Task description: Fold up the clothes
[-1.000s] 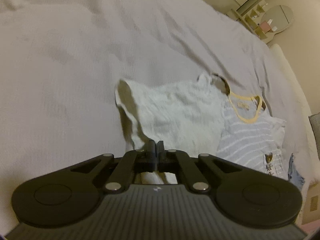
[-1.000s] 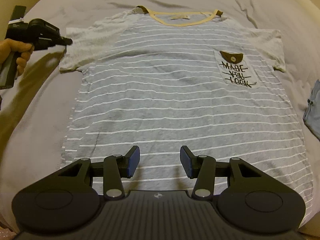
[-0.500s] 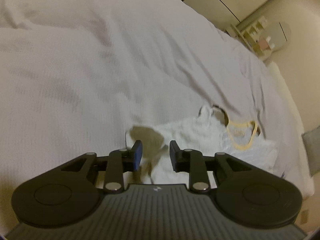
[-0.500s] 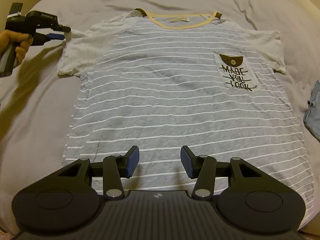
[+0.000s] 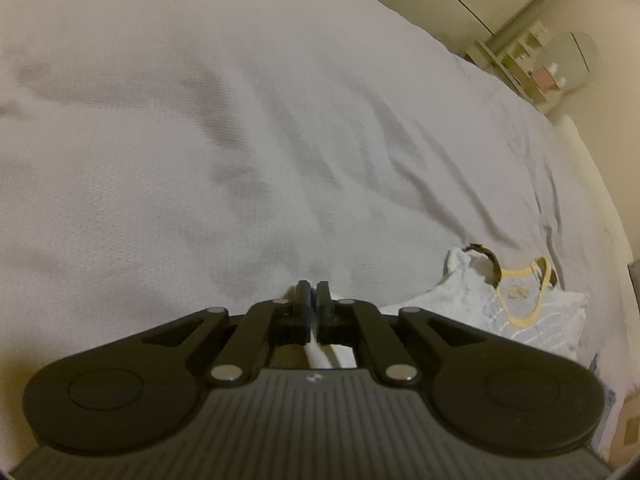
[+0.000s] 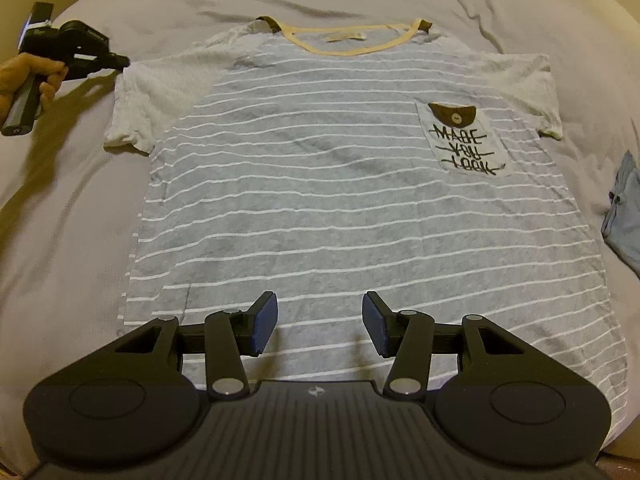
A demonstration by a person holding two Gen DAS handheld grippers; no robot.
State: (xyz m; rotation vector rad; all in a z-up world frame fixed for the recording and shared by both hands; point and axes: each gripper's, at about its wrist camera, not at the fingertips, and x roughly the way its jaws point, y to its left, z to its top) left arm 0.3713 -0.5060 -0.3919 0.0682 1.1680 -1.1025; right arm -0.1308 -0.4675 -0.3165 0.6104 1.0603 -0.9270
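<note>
**Left sleeve pinched, shirt laid flat on the bed**

The striped T-shirt (image 6: pixel 360 208) lies face up and spread out on the bed cover (image 6: pixel 72 208), collar away from the person, both short sleeves out to the sides, its chest pocket (image 6: pixel 464 140) showing. The left gripper (image 6: pixel 116 62) sits at the outer edge of the left sleeve (image 6: pixel 160 92), held in a hand (image 6: pixel 28 80) — its jaws are drawn nearly together, and in its own view a strip of pale cloth runs between and beneath them, so I judge it has hold of the sleeve hem. The right gripper (image 6: pixel 316 326) hovers over the lower hem with its jaws wide apart, gripping nothing.

This looks like a sleeve being either tugged smooth or taken up to fold inward; the flat shirt fits both. Either way, the pinch needs to stay firm on thin, limp cloth, and the body must not drag along. A blue garment (image 6: pixel 624 204) lies off to the right.
</note>
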